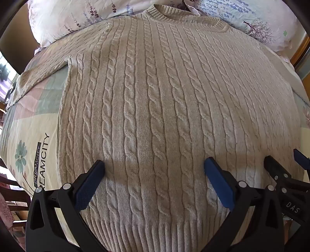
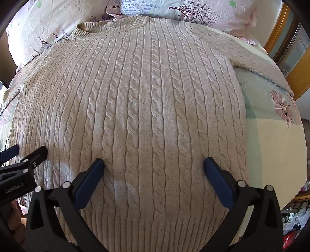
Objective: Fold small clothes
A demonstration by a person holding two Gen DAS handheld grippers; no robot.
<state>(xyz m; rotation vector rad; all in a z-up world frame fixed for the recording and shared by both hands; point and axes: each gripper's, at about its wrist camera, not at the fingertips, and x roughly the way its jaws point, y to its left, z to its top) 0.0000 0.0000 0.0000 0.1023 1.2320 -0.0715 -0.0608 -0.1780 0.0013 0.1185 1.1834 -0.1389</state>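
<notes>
- Sweater (image 1: 155, 100): beige cable-knit, lying flat and face up on the bedspread (image 1: 33, 124), collar toward the pillows (image 1: 64, 17); sleeves spread, no fold made yet.
- Left gripper (image 1: 154, 170) and right gripper (image 2: 154, 170): fingers spread wide, holding nothing, poised near the hem.
- Remaining, by judgement: every fold.

So the whole setup sits on a bed (image 1: 29, 124) with a patchwork-print cover in cream, pale green and pink blocks. Lower left of the left wrist view there's a teal flower print and "DREAMCITY" lettering (image 1: 43, 160) on it. A beige cable-knit sweater (image 1: 155, 108) lies flat right on the cover, collar toward the top of the frame, one sleeve stretched toward the upper left. Floral pillows (image 2: 203, 11) sit along the top edge, touching the collar.
</notes>
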